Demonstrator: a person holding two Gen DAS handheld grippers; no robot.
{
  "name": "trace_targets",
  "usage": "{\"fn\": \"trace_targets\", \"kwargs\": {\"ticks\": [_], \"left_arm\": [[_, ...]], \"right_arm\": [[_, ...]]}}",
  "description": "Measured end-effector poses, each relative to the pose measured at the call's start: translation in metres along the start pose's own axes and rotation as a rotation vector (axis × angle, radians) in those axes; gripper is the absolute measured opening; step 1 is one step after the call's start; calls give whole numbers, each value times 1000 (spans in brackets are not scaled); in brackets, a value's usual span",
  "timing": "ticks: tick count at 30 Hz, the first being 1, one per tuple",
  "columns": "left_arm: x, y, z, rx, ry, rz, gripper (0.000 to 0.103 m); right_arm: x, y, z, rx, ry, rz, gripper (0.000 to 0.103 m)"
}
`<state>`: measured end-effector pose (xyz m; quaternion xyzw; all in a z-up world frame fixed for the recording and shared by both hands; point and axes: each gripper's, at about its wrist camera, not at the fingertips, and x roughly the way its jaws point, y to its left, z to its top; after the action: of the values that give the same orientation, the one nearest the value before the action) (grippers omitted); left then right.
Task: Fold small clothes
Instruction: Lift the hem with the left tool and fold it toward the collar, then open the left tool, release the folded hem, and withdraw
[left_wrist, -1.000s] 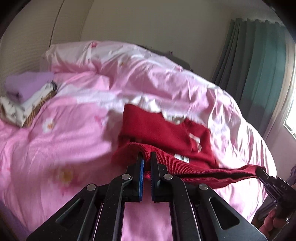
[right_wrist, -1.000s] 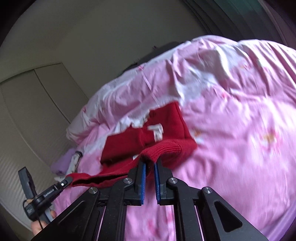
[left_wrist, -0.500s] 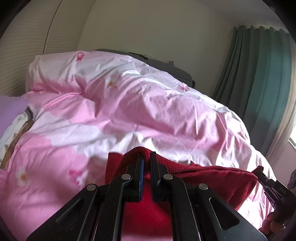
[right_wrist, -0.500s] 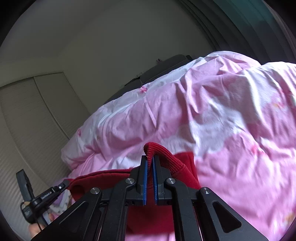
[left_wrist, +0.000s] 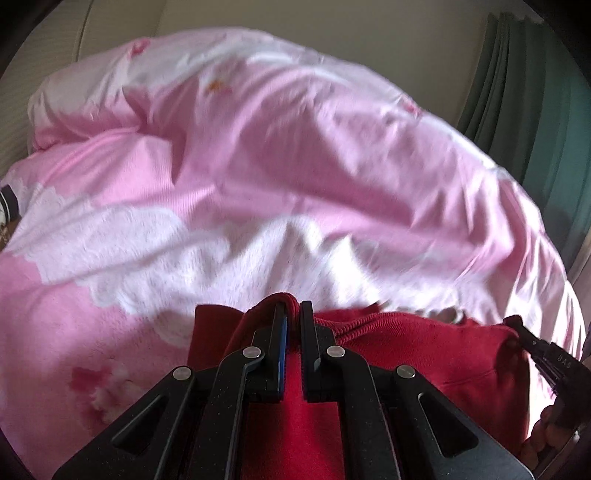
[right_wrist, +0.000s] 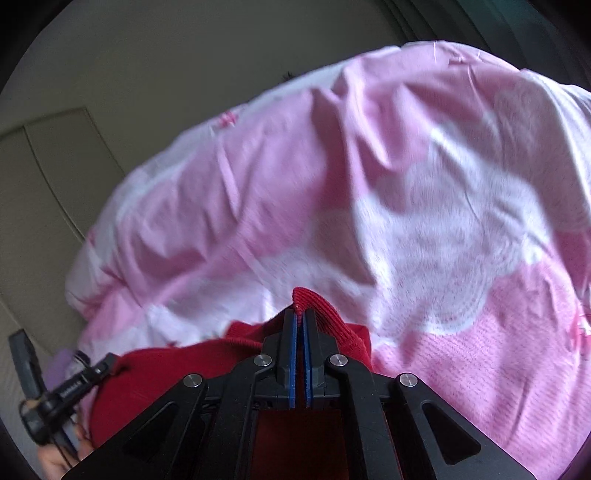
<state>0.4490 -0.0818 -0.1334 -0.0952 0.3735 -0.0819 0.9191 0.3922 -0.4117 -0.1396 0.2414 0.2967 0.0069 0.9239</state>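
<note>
One red knitted garment (left_wrist: 424, 354) lies near the cameras on a bed, stretched between two hand-held grippers. Its ribbed edge is pinched at both ends. The left gripper (left_wrist: 293, 310) is clenched on a bunched fold of that red edge, the cloth rising in a small hump between its blue-lined fingers. The right gripper (right_wrist: 300, 317) is clamped tight on the other corner, a ridge of ribbed knit standing up just past its fingertips. In the left wrist view the right gripper appears at the far right edge, gripping the garment's corner, with part of a hand (left_wrist: 550, 439) below it. Under the garment spreads a rumpled pink duvet (left_wrist: 258, 177) with white patches and flower prints, filling most of both views. Farther off are a cream wall (right_wrist: 147, 55), pale cupboard doors (right_wrist: 48, 177) on the left and a green curtain (left_wrist: 535, 92) on the right
</note>
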Motion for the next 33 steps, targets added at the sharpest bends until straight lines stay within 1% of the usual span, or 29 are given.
{"fn": "trace_targets", "kwargs": {"ticks": [4,6,7,9,10,11,12,13,14,16,18,20,21,23,25,30,31,32,33], "left_arm": [[17,2,-5,7,50,17,9],[13,1,-5,10,52,15,9],[10,1,-4,14,53,12,9],[0,-3,-1,34,51,12,12],[-7,-5,0,51,44,12,14],[-15,-8,1,71,30,25,25],[-23,-10,1,87,16,39,43],[-33,-12,1,108,-5,47,49],[-40,-13,2,121,-18,52,51],[-53,-15,1,162,-31,57,51],[-57,-14,1,194,-28,62,51],[-50,-12,2,209,8,57,51],[-41,-11,2,210,47,44,51],[-26,-9,2,214,96,35,51],[-13,-6,1,212,132,30,51],[11,6,4,175,199,-12,54],[14,6,4,174,205,-17,54],[16,7,4,169,208,-20,54],[18,8,3,163,208,-18,52]], "right_arm": [[13,-2,-1,-3,27,-33,3],[11,5,0,-29,29,-42,4],[7,8,1,-38,24,-36,6],[-2,15,3,-56,18,-27,15],[-8,17,4,-67,8,-31,27],[-17,18,5,-81,-8,-44,40],[-25,19,5,-97,-27,-62,47],[-30,21,7,-108,-39,-73,56],[-40,22,7,-135,-57,-87,59],[-49,23,7,-175,-65,-105,59],[-52,26,4,-234,-55,-137,59],[-49,29,2,-275,-34,-153,59],[-46,31,1,-298,-22,-166,59],[-39,33,0,-324,-7,-176,59],[-32,35,0,-342,8,-179,59],[-4,34,0,-353,92,-174,59],[3,33,-2,-349,119,-166,58],[7,33,-3,-345,129,-159,50],[8,33,-4,-349,127,-169,45]]}}
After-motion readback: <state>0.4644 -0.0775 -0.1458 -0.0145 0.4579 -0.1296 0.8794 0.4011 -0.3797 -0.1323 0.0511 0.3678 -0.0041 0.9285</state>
